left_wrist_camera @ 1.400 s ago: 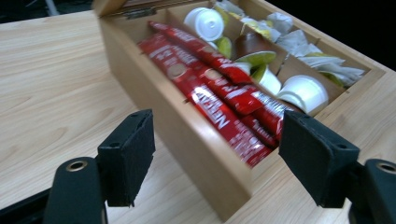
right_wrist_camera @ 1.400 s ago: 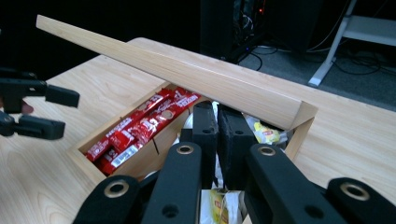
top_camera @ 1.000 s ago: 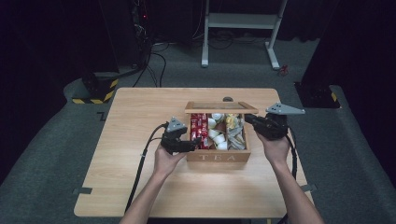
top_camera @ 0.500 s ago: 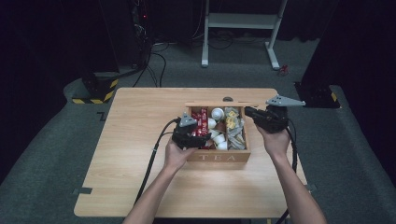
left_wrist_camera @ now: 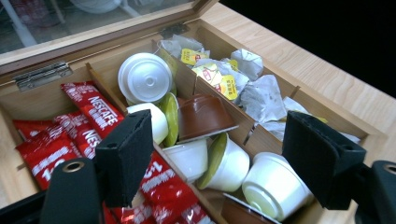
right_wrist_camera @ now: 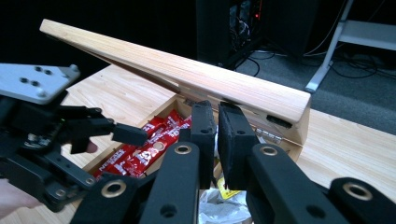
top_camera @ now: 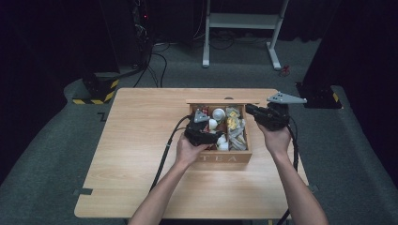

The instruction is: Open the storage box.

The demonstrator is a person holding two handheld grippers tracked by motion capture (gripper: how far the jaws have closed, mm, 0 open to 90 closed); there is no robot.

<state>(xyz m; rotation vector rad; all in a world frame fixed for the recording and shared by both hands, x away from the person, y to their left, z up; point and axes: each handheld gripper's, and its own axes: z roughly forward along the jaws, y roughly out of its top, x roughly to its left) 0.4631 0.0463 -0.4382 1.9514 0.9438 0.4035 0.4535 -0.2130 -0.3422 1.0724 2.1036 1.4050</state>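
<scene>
Pale wood makes up the tea box (top_camera: 224, 158), which sits open on the bench (top_camera: 141, 140) with its lid (right_wrist_camera: 187, 74) tilted up at the back and the word TEA on its front wall. The left claw (left_wrist_camera: 219, 154) hangs over the middle compartment with its jaws wide apart and nothing between the pads; they have just been opening a little further. Under it lie the coffee capsules (left_wrist_camera: 224, 163), white cups with green or brown lids (one brown capsule (left_wrist_camera: 203, 116) lies tipped on its side against the divider). To the left of them in the left gripper view, in the next compartment, lie the red Nescafe sachets (left_wrist_camera: 88, 116), and on the other side the tea bags (left_wrist_camera: 233, 79) with yellow tags fill the last compartment. The right claw (right_wrist_camera: 215, 135) has its jaws together, almost touching, with nothing held; it hovers by the box's right edge, near the rear corner. In the right gripper view the left claw shows at the left, above the red sachets, with a fingertip just behind it
</scene>
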